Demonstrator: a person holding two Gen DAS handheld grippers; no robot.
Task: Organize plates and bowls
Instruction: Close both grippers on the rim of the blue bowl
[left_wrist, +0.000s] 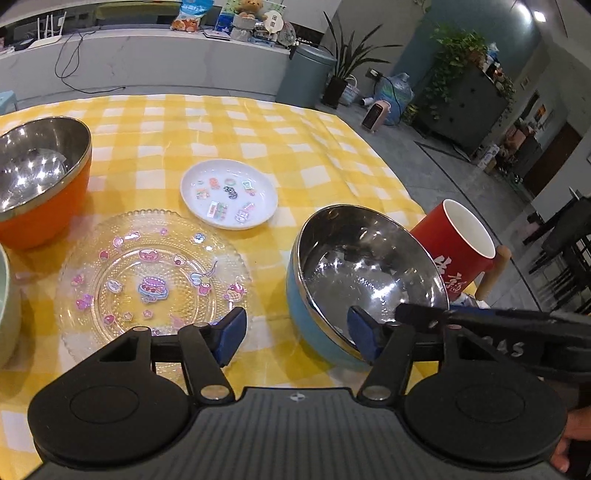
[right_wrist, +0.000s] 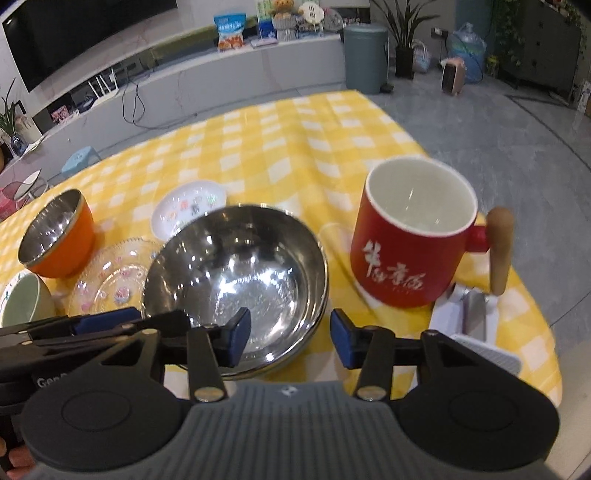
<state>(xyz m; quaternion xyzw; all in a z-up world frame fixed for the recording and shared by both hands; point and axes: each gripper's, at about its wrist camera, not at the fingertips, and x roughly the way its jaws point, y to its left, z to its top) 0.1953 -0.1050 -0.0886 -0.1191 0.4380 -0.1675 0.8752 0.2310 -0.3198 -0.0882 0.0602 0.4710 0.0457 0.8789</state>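
A blue bowl (left_wrist: 369, 266) with a steel inside (right_wrist: 236, 273) stands near the table's front. My left gripper (left_wrist: 297, 338) is open astride its near left wall, with one pad outside and one inside, neither pressing. My right gripper (right_wrist: 291, 339) is open astride the bowl's near right rim in the same way. Left of the bowl lies a clear glass plate (left_wrist: 147, 280) with stickers, and behind that a small white plate (left_wrist: 229, 194). An orange steel-lined bowl (left_wrist: 40, 177) stands far left, with a pale green bowl (right_wrist: 22, 302) in front of it.
A red mug (right_wrist: 410, 240) with a wooden handle stands just right of the blue bowl. A white and grey object (right_wrist: 469, 325) lies beside it at the table's right edge. A yellow checked cloth (left_wrist: 221, 125) covers the table.
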